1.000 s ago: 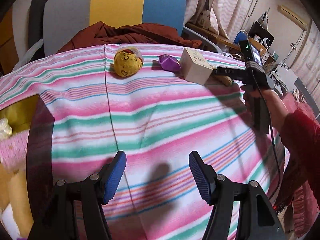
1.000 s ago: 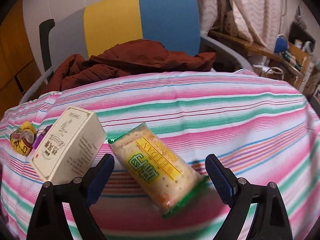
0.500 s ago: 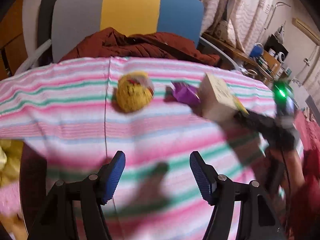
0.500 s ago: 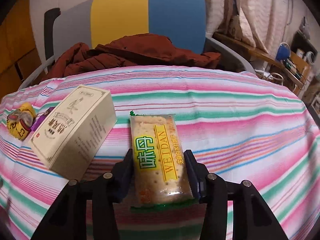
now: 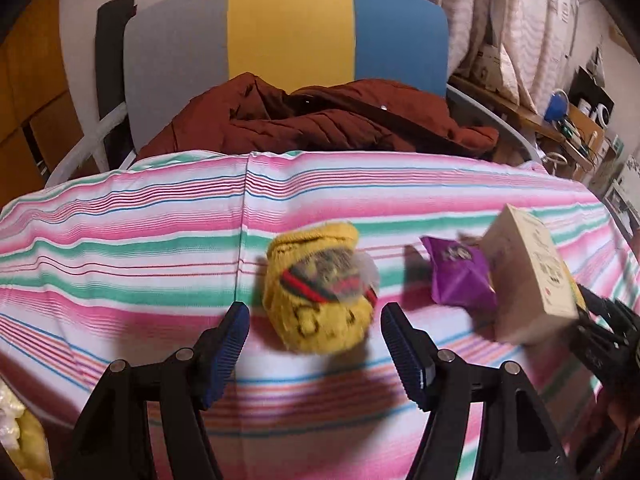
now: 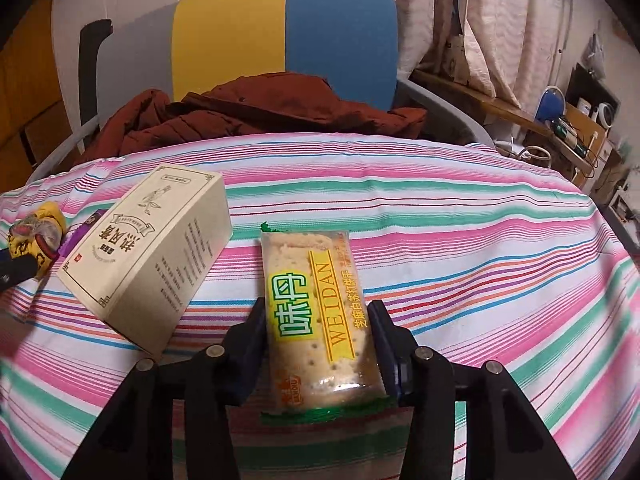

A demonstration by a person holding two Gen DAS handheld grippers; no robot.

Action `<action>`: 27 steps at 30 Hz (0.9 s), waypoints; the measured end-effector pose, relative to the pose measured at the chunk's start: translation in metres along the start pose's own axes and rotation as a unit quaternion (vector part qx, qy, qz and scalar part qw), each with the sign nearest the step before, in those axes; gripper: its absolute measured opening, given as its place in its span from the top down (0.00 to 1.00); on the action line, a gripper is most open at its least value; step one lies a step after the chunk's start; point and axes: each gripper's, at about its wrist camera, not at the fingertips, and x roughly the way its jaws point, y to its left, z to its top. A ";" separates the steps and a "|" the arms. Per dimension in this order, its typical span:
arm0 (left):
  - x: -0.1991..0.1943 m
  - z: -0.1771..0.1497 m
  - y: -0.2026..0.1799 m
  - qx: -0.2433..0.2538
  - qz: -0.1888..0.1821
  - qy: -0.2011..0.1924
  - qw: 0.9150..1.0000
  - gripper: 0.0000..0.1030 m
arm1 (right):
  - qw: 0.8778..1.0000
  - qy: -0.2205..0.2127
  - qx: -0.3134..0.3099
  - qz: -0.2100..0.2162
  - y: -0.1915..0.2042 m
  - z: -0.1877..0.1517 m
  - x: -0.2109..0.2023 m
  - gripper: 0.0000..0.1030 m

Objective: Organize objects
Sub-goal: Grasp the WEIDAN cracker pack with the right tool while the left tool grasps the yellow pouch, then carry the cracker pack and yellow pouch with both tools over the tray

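Right gripper (image 6: 318,344) newly around one cracker packet (image 6: 316,312)

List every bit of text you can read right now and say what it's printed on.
"WEIDAN": cracker packet, yellow band; big green Chinese characters beside it, small print unreadable.
Beige box: upside-down Chinese title, side print too small to read.
Purple packet and yellow pouch: markings blurred, unreadable.
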 end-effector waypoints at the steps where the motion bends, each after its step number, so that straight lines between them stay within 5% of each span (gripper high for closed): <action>1: 0.003 0.000 0.002 -0.004 0.001 -0.002 1.000 0.33 | 1.000 0.000 0.000 0.000 0.000 0.000 0.000 0.52; 13: 0.014 -0.009 0.002 0.006 -0.005 -0.018 1.000 0.37 | 1.000 -0.004 -0.003 -0.004 0.001 -0.001 -0.002 0.52; 17: 0.012 -0.011 0.001 0.010 -0.028 -0.021 0.999 0.57 | 1.000 -0.007 -0.012 -0.017 0.004 0.000 -0.003 0.52; 27: -0.010 -0.033 -0.006 0.030 -0.015 -0.044 0.998 0.63 | 0.998 -0.023 -0.002 -0.050 0.001 -0.001 -0.012 0.55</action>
